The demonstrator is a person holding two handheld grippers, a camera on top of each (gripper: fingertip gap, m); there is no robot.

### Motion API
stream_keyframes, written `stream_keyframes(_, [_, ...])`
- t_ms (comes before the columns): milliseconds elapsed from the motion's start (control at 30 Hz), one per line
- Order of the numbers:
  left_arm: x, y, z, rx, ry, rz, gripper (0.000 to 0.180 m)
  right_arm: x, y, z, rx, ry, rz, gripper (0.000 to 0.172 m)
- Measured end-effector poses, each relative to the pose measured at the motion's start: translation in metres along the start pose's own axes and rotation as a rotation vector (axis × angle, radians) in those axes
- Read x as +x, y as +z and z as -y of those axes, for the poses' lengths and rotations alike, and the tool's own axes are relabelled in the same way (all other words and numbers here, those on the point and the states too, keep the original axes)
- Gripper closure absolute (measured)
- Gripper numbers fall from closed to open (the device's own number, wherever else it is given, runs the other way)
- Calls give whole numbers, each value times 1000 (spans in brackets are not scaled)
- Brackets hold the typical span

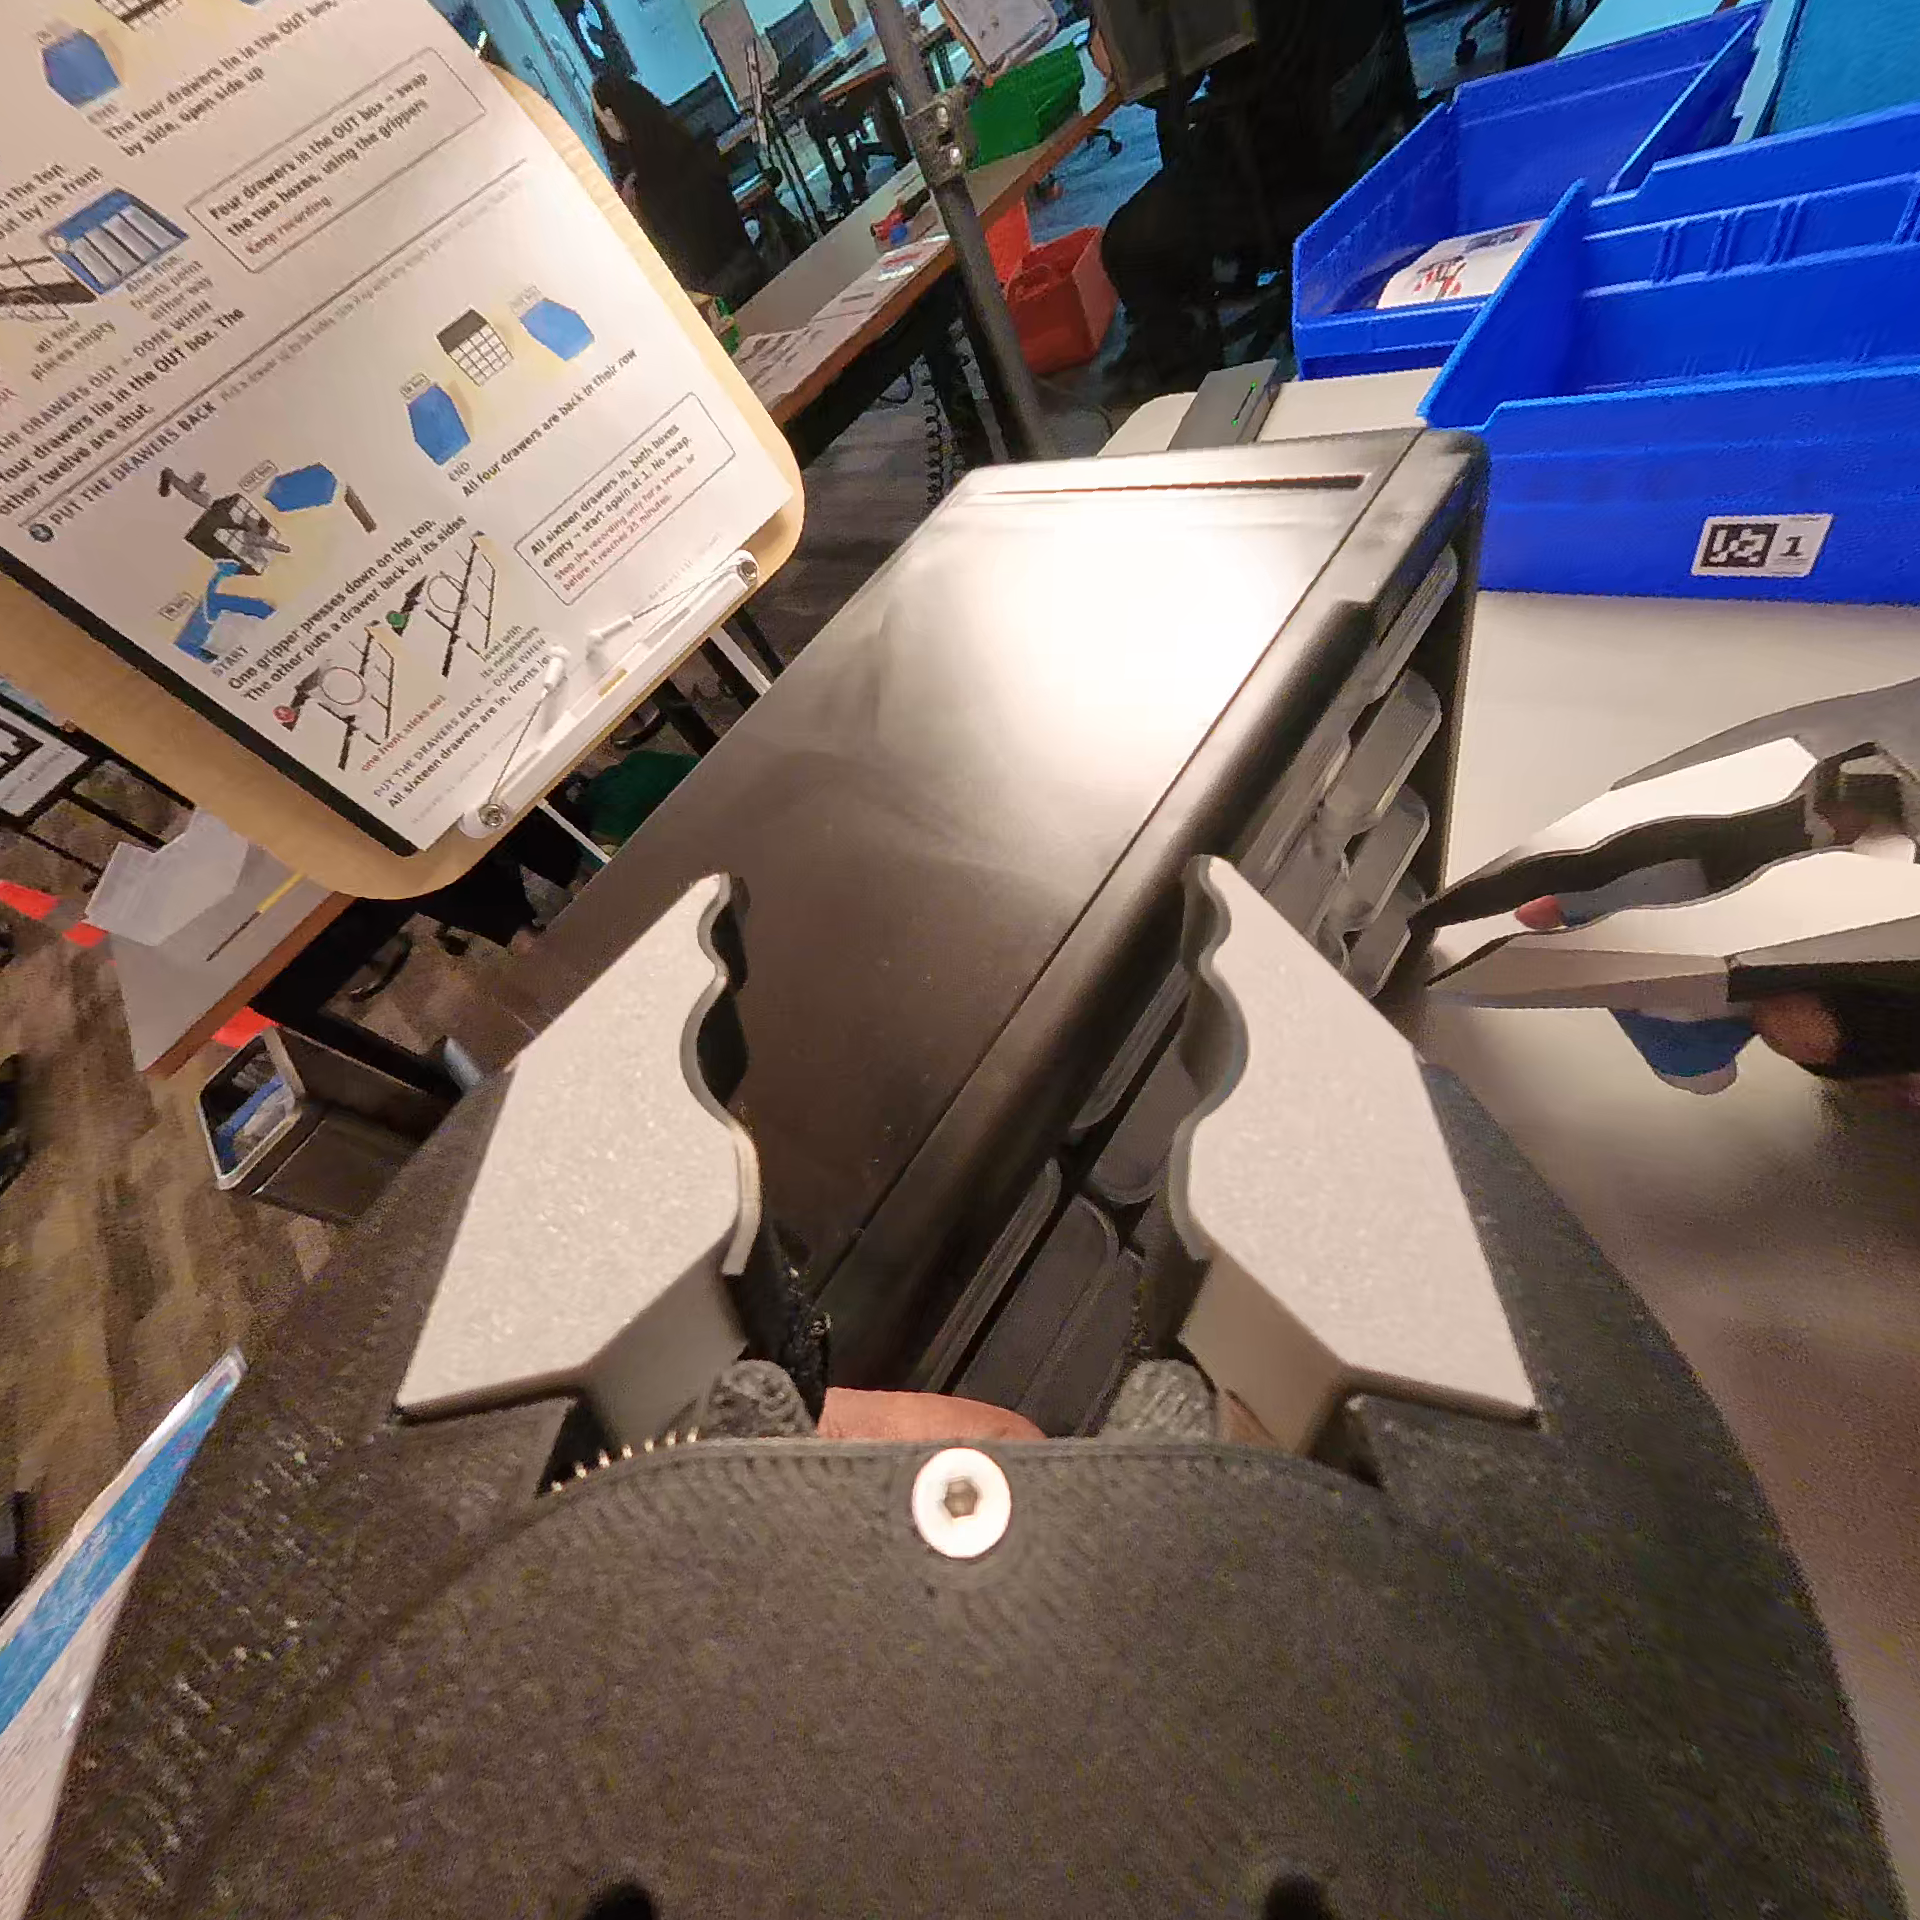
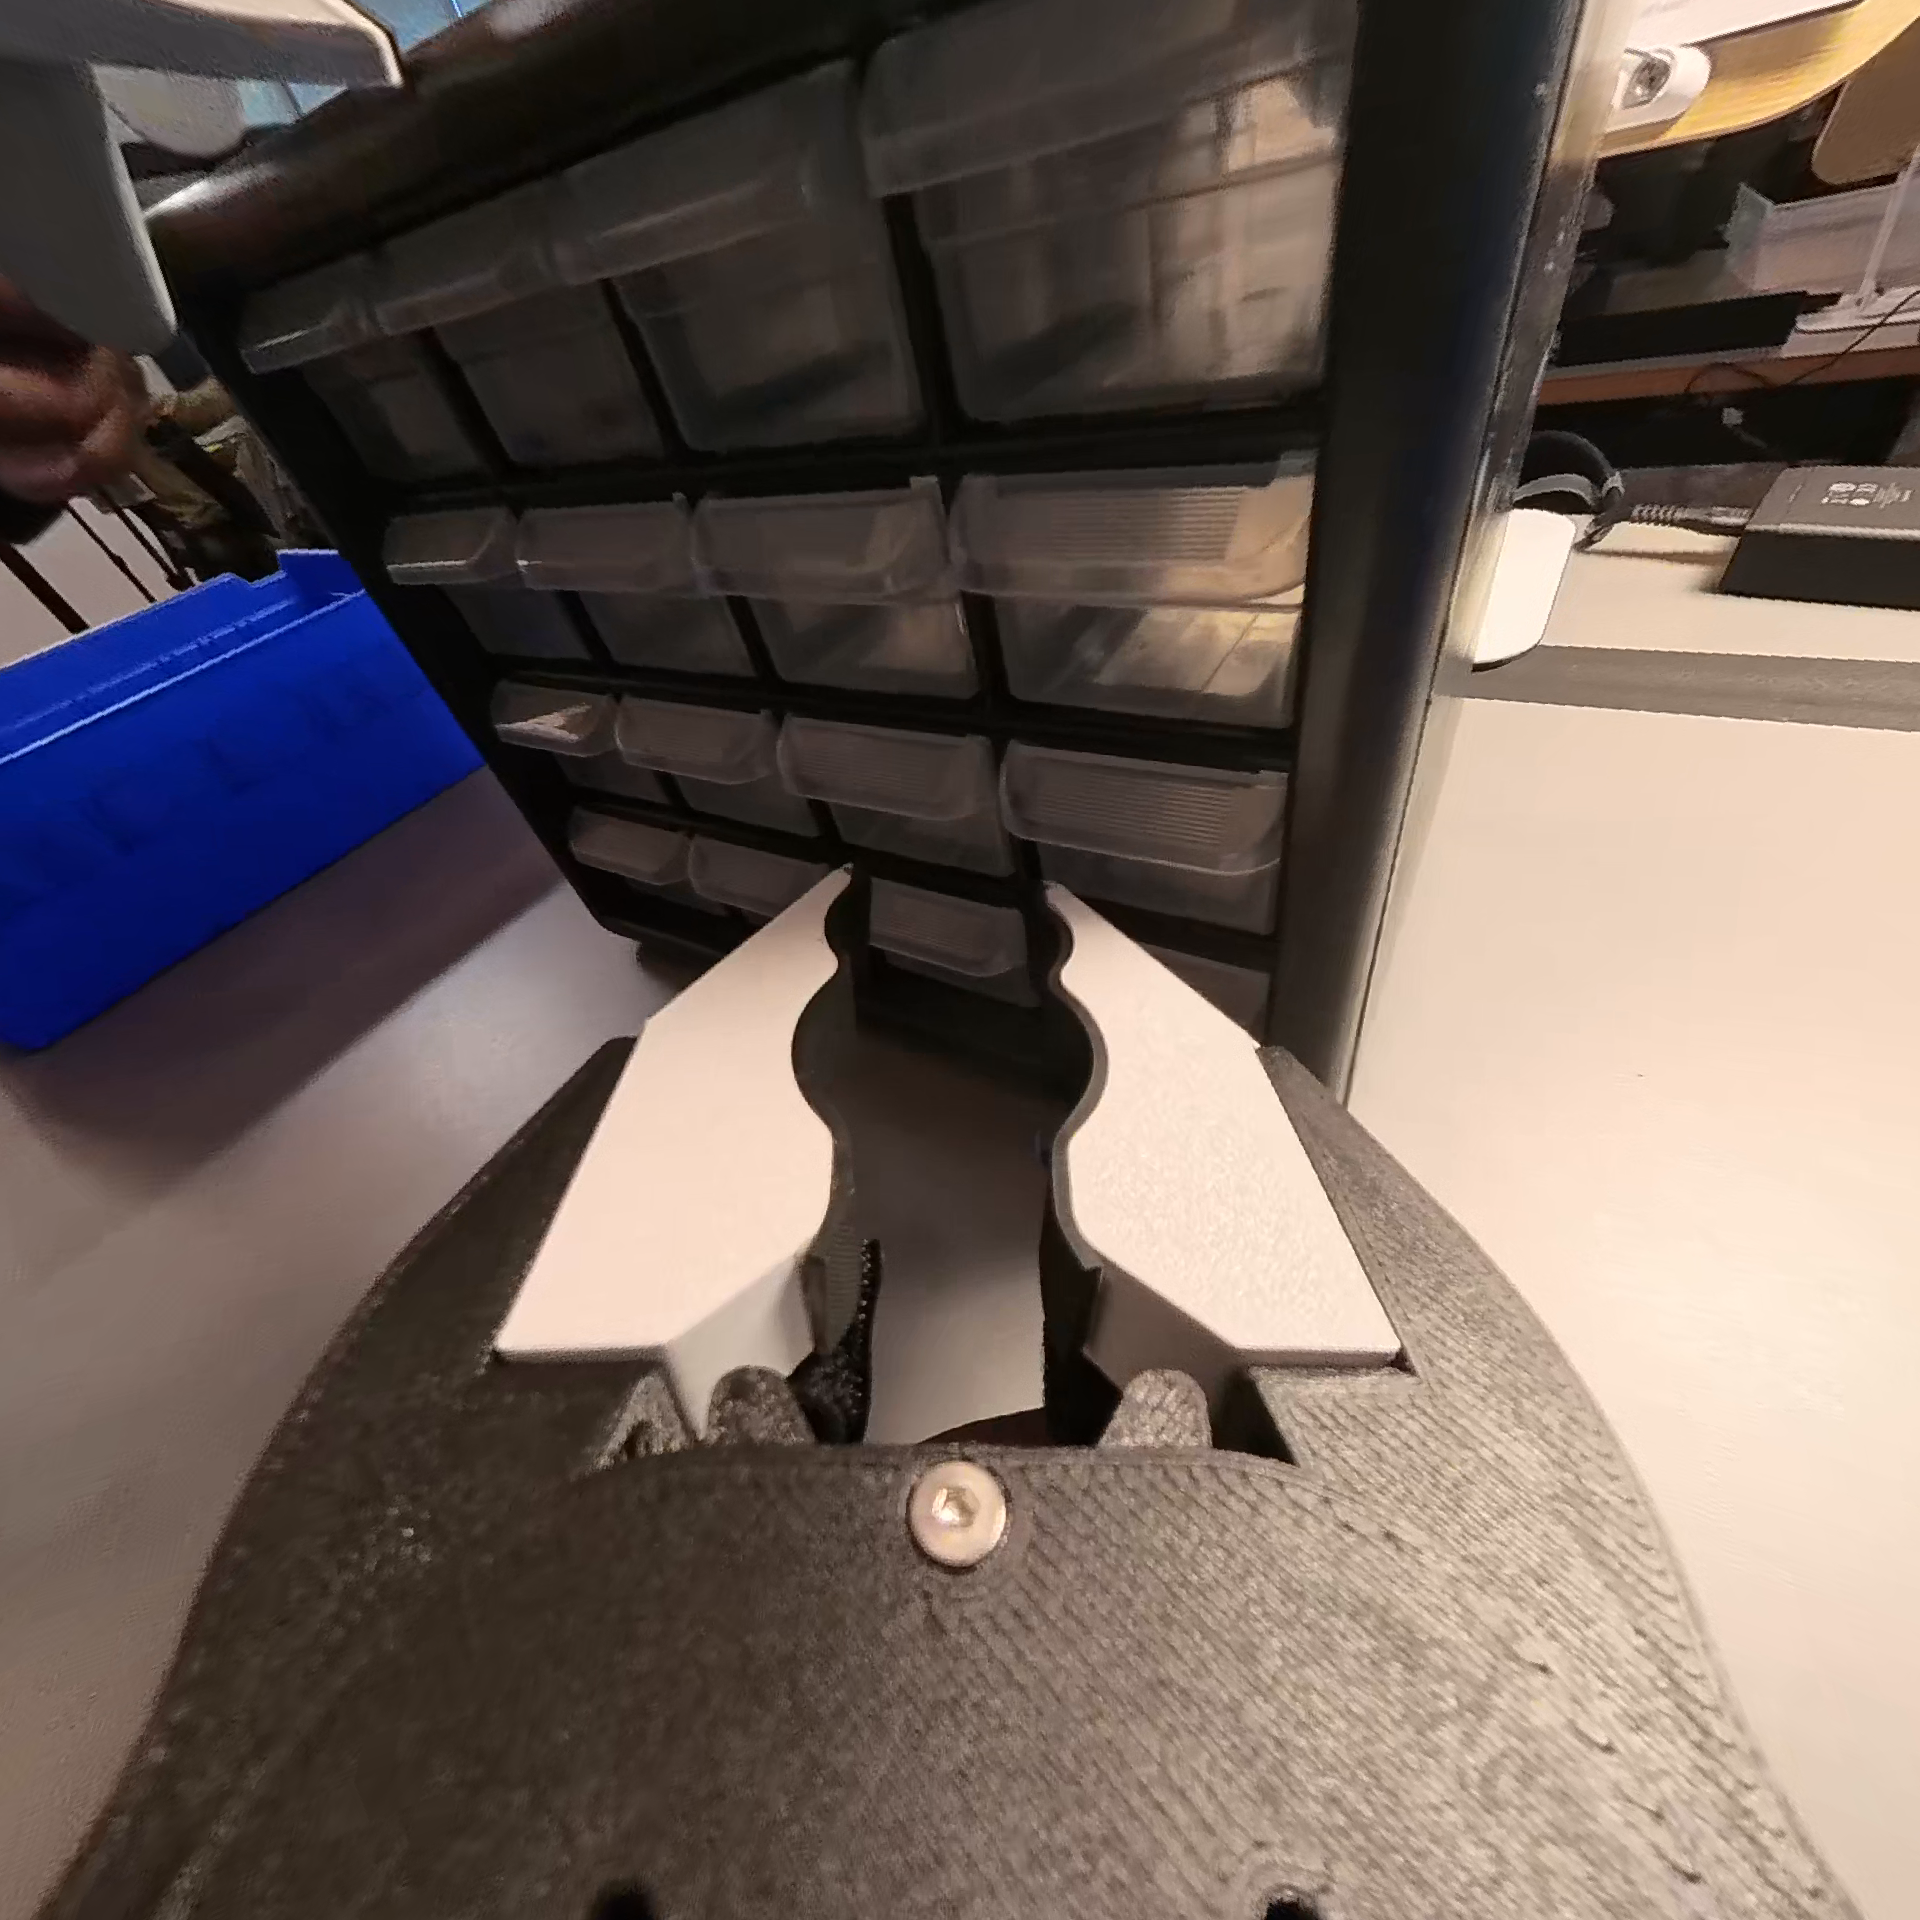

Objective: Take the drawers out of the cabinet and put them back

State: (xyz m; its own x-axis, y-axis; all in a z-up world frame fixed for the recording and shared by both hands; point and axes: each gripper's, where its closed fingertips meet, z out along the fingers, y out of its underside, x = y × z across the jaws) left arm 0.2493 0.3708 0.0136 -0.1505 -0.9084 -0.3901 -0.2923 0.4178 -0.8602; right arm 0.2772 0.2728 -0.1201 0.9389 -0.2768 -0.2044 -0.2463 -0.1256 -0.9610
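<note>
A black cabinet [image 2: 1434, 623] with rows of clear drawers stands on the pale table [image 2: 1662, 1143]. My right gripper [image 2: 948, 891] is open and low at the cabinet's front. Its fingertips [image 2: 1070, 935] straddle the front of a clear drawer [image 2: 940, 925] in the bottom row, with a dark gap showing on each side of it. It also shows in the left wrist view [image 1: 1455, 945] at the drawer fronts. My left gripper [image 1: 961, 894] is wide open and empty over the cabinet's glossy top [image 1: 1039, 727]. Part of it shows in the right wrist view [image 2: 73, 187] at the cabinet's top corner.
Blue bins [image 1: 1714, 343] stand behind the cabinet, and one blue bin [image 2: 208, 779] lies left of it in the right wrist view. An instruction board [image 1: 364, 416] stands to the left. A black device [image 2: 1818, 540] with a cable lies at the far right.
</note>
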Motion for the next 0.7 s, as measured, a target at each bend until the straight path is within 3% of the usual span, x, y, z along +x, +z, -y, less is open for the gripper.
stream_keyframes(267, [6, -3, -9, -38, 38, -61, 97, -2, -1, 3, 27, 77, 50, 139])
stream_keyframes(567, [0, -1, -25, -108, 156, -4, 92, 2, -3, 17, 123, 178, 61, 139])
stream_keyframes(700, [0, -3, -25, -104, 168, -4, 99, 10, -4, 26, 189, 250, 52, 139])
